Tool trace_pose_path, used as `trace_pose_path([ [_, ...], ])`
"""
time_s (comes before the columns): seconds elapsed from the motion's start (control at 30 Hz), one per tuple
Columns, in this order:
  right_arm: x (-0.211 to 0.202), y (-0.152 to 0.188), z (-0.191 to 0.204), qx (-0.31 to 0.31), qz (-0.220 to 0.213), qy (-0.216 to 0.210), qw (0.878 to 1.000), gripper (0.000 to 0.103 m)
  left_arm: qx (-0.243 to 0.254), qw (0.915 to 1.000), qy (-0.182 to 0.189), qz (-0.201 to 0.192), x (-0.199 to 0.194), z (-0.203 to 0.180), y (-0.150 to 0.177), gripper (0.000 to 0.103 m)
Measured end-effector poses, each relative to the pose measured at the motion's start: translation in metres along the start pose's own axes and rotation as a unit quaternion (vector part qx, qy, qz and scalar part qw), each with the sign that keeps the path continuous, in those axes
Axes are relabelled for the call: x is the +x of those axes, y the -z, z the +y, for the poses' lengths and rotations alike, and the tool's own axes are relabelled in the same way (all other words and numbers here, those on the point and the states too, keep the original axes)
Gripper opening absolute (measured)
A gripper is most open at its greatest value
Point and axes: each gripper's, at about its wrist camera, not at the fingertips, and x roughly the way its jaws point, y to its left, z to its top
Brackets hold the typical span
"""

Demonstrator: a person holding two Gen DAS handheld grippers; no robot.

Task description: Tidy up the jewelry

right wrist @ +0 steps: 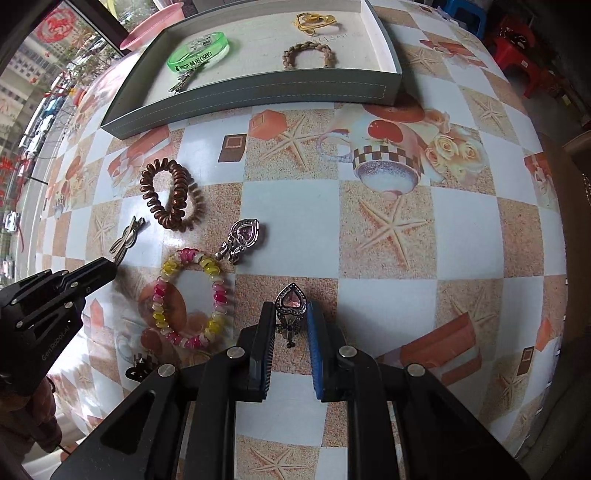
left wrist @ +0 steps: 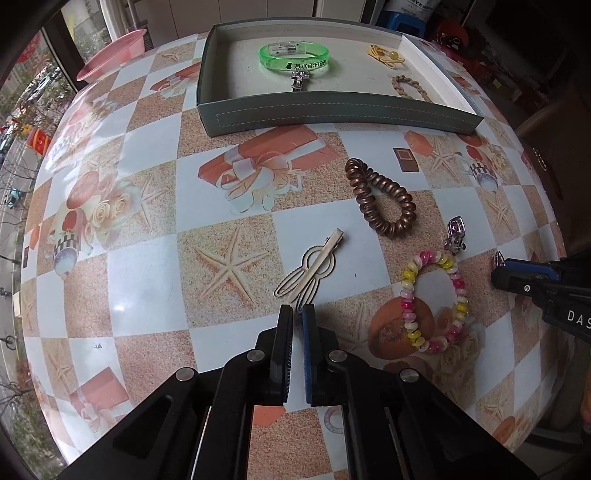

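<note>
Right wrist view shows the right gripper [right wrist: 291,314] pinching a heart-shaped pink-stone clip [right wrist: 291,308] between its pads, just above the checked tablecloth [right wrist: 388,295]. A matching heart clip [right wrist: 243,238] lies on the cloth to the upper left, touching the top edge of the pink-and-yellow coil bracelet [right wrist: 192,301]. Beyond those sits a brown coil hair tie [right wrist: 171,194], and left of it a flat metal hair clip [left wrist: 308,269] whose near end lies right at the tip of the left gripper [left wrist: 297,314]. That gripper's jaws are pressed almost together; in the left wrist view the clip's tail reaches the fingertips, but whether the pads actually nip it I cannot tell. A small dark clip [right wrist: 138,369] lies near the lower left beside the bracelet.

At the far side of the table stands the grey tray [right wrist: 258,98]. Inside it are a green translucent bangle [right wrist: 201,51] with a silver clip [right wrist: 181,83] touching its near edge, a braided beige band [right wrist: 308,55], and a yellow hair tie [right wrist: 314,20] near the back wall. Between the held clip and the tray the cloth lies open to the right of the brown coil. A pink basin [left wrist: 110,55] sits past the tray's left corner.
</note>
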Motion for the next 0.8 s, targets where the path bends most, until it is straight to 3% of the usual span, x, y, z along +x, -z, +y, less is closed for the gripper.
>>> trace_pose_path([
  [0.3,-0.012,0.014,-0.013,0.021,-0.008,-0.022,1.0,0.018,0.046,0.9974,-0.043,-0.036,-0.031,-0.002,0.001,0.019],
  [0.33,-0.013,0.014,-0.014,0.023,-0.009,-0.023,0.999,0.018,0.054,0.9967,-0.048,-0.035,-0.03,-0.002,-0.003,0.034],
  [0.37,-0.016,0.017,-0.016,0.025,-0.01,-0.025,0.999,0.018,0.059,0.9964,-0.049,-0.036,-0.03,-0.001,-0.006,0.056],
  [0.4,-0.02,0.022,-0.019,0.026,-0.011,-0.026,0.999,0.019,0.056,0.9961,-0.055,-0.041,-0.03,-0.002,-0.008,0.103],
  [0.43,-0.022,0.022,-0.019,0.027,-0.012,-0.027,0.999,0.019,0.051,0.9949,-0.061,-0.061,-0.035,-0.001,-0.009,0.103],
  [0.53,-0.025,0.03,-0.024,0.03,-0.015,-0.03,0.999,0.019,0.05,0.9953,-0.059,-0.057,-0.03,0.0,-0.018,0.103],
  [0.63,-0.026,0.032,-0.026,0.033,-0.013,-0.031,0.999,0.019,0.064,0.9932,-0.081,-0.055,-0.02,0.0,-0.025,0.103],
  [0.8,-0.028,0.038,-0.025,0.04,-0.012,-0.034,0.999,0.019,0.09,0.9936,-0.059,-0.035,0.002,-0.007,-0.035,0.101],
])
